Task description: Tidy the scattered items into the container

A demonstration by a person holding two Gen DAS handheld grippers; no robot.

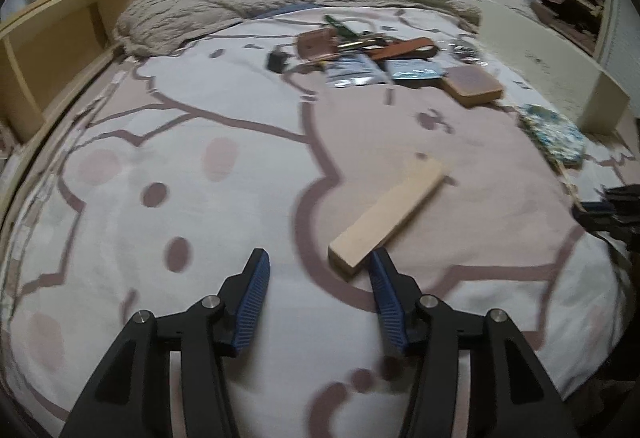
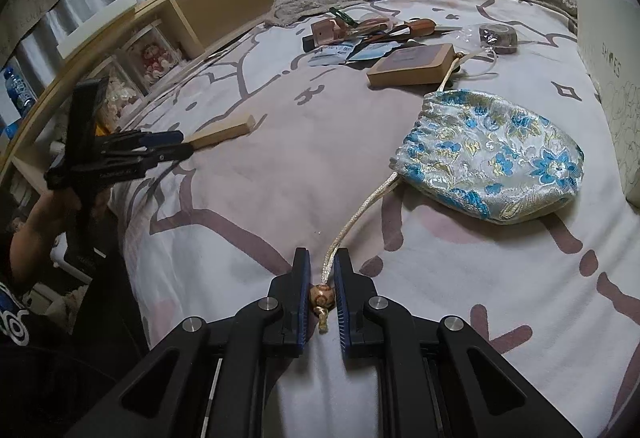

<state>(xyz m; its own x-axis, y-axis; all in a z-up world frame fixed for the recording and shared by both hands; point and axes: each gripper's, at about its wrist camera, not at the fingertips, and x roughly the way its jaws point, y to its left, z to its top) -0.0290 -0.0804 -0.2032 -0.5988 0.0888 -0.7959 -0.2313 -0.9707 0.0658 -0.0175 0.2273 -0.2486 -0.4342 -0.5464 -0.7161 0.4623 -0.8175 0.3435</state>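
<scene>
Nearby, left gripper (image 1: 316,258) wide beside a flat wooden block (image 1: 387,213); right gripper (image 2: 321,258) clamping a brocade pouch's (image 2: 490,162) braided cord (image 2: 352,220).

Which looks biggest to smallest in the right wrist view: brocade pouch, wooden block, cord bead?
1. brocade pouch, far the largest in view
2. wooden block, though it lies farther off, partly behind the left gripper
3. cord bead, held between the right gripper fingers
</scene>
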